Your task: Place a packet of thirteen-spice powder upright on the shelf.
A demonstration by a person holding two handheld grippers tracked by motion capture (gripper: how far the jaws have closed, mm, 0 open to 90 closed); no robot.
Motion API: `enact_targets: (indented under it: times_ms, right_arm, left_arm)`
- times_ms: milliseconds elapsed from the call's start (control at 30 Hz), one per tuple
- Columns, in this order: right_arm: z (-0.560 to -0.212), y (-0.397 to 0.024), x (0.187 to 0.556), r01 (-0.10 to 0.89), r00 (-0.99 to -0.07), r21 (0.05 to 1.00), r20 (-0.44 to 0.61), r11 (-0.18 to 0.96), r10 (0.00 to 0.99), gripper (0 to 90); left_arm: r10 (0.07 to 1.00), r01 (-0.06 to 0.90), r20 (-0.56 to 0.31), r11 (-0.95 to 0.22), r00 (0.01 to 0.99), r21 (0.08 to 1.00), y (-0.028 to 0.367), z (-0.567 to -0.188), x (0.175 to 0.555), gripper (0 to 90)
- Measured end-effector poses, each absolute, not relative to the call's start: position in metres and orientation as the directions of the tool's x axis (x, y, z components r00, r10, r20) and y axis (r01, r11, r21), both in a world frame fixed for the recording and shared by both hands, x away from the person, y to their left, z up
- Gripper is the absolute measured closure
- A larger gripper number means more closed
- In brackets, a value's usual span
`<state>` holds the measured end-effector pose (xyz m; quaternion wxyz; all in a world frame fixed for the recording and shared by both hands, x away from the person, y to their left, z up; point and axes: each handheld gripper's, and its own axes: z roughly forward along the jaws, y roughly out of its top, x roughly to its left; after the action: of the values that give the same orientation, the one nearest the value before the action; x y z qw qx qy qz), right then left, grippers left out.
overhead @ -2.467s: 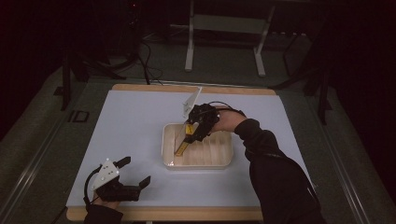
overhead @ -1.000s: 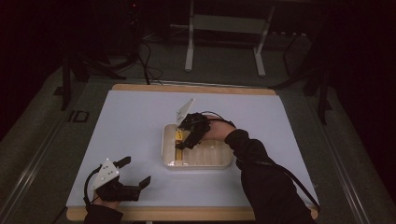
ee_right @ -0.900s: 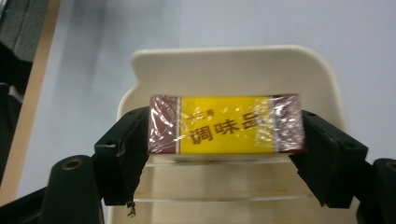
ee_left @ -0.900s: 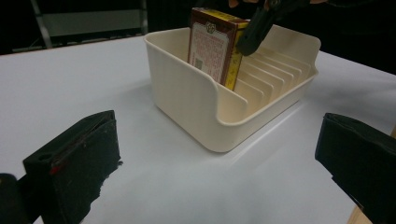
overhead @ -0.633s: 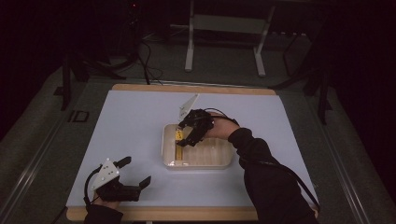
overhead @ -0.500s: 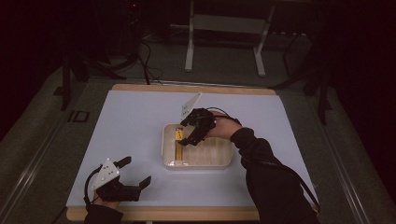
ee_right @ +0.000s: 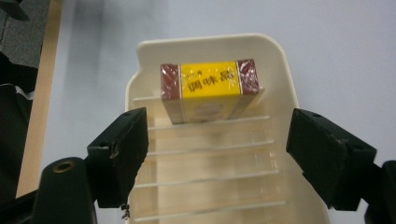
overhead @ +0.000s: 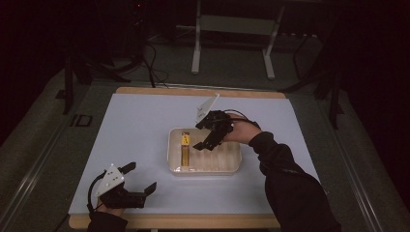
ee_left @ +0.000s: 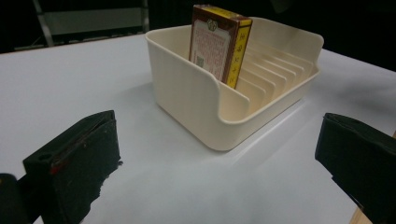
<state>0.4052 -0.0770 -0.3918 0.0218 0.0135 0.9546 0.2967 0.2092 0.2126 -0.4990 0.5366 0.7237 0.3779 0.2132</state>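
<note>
At the near edge of the table [overhead: 145,121], by its left corner, the left gripper [overhead: 138,180] rests low over the white surface in the person's hand, its jaws spread wide with nothing between them; the grey three-cornered plate sits on top of it. In the left gripper view those two black jaws stand far apart at the bottom corners, and the bare tabletop lies between them. Farther in, near the middle of the table, sits a cream plastic rack [overhead: 205,166], a shallow tray with rounded corners and a row of thin ribs across its floor that divide it into narrow slots. A small box [overhead: 184,147] stands on edge in the slot at the rack's left end, just inside the end wall; its narrow top face is yellow with dark red ends and printed characters, and its broad side is red-bordered with fine print, as the left gripper view shows [ee_left: 219,42]. The remaining slots to the right of it hold nothing. Above the rack's far side hangs the right gripper [overhead: 205,137], held by a dark-sleeved arm that reaches in from the lower right. Its jaws are parted and clear of the box; in the right gripper view they frame the box [ee_right: 210,91] from either side with open gaps, looking down on the ribs of the rack [ee_right: 280,74].
</note>
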Motion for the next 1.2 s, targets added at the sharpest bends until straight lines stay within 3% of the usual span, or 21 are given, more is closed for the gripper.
enact_targets:
  times_ms: [267, 533, 833, 1200]
  right_arm:
    - [-0.386, -0.09, 0.403, 0.041, -0.996, 0.568, -0.047, 0.822, 0.082, 20.4]
    - [-0.383, -0.108, 0.407, 0.126, -0.975, 0.61, -0.068, 0.782, 0.211, 14.4]
    - [-0.385, -0.127, 0.407, 0.178, -0.96, 0.651, -0.048, 0.738, 0.275, 11.5]
    - [-0.378, -0.145, 0.398, 0.22, -0.904, 0.716, -0.106, 0.663, 0.414, 12.7]
  left_arm:
    - [0.779, 0.317, -0.098, -0.134, 0.619, 0.939, 0.213, -0.499, 0.209, 0.1]
    - [0.781, 0.314, -0.096, -0.133, 0.618, 0.94, 0.213, -0.499, 0.209, 0.1]
    - [0.779, 0.313, -0.093, -0.137, 0.621, 0.94, 0.213, -0.498, 0.209, 0.1]
    - [0.778, 0.312, -0.093, -0.137, 0.621, 0.94, 0.213, -0.498, 0.208, 0.1]
